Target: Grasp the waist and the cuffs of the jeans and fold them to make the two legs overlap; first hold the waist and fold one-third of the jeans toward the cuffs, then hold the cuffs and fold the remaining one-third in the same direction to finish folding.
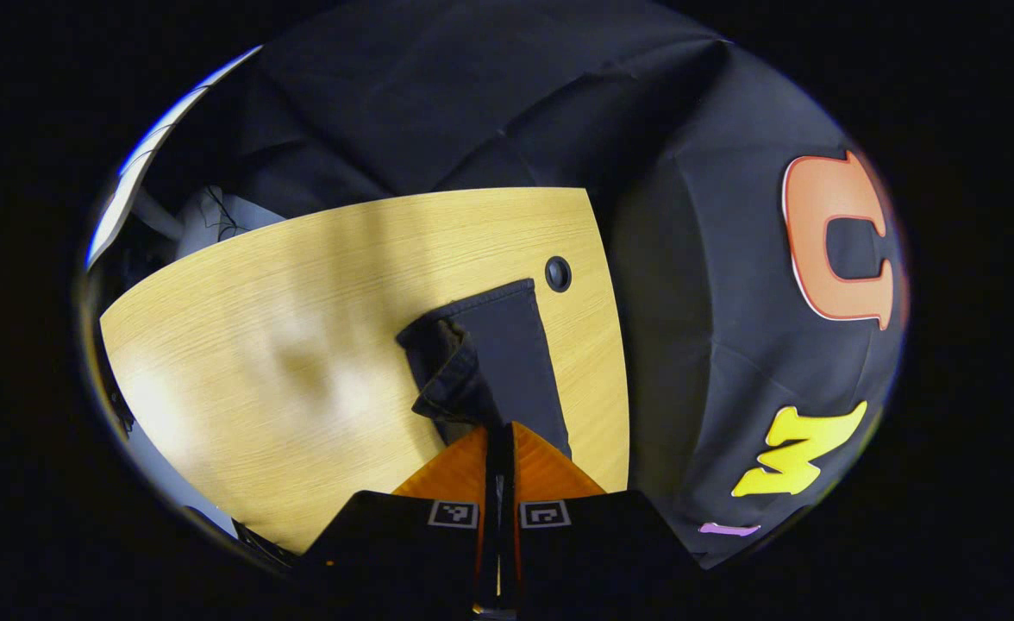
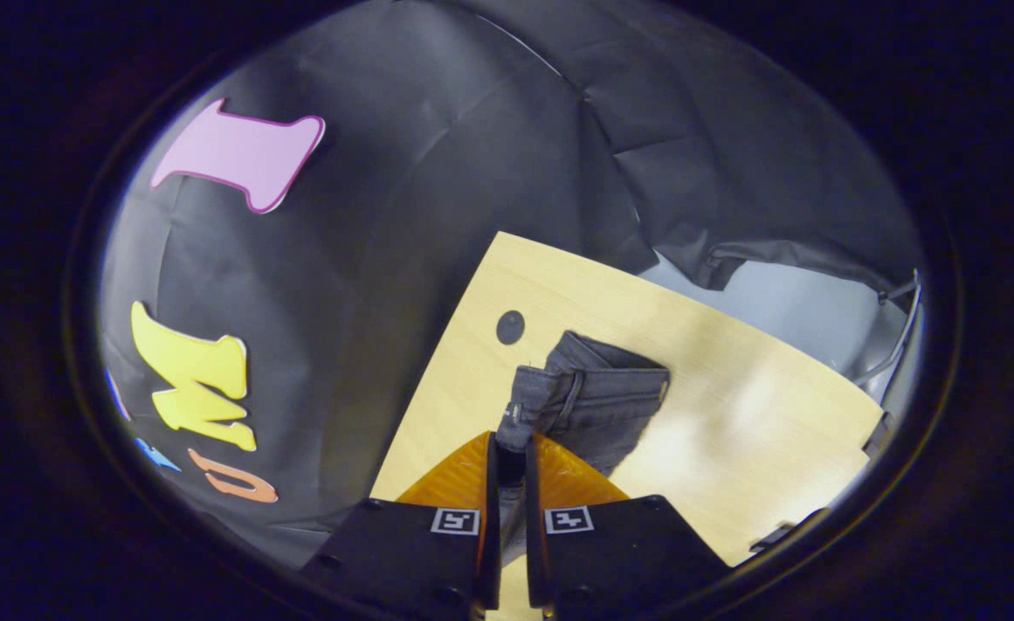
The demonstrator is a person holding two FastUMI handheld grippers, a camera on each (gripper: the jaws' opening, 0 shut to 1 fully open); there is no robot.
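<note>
left gripper pinched on dark denim, right gripper likewise nipping a seam edge near the waistband. from both, jeans trailing toward 12 o'clock, long axis running away from the jaws across the wooden table, toward its cable hole at 1 o'clock. equally near; next lift and carry probably forward along that axis.
</note>
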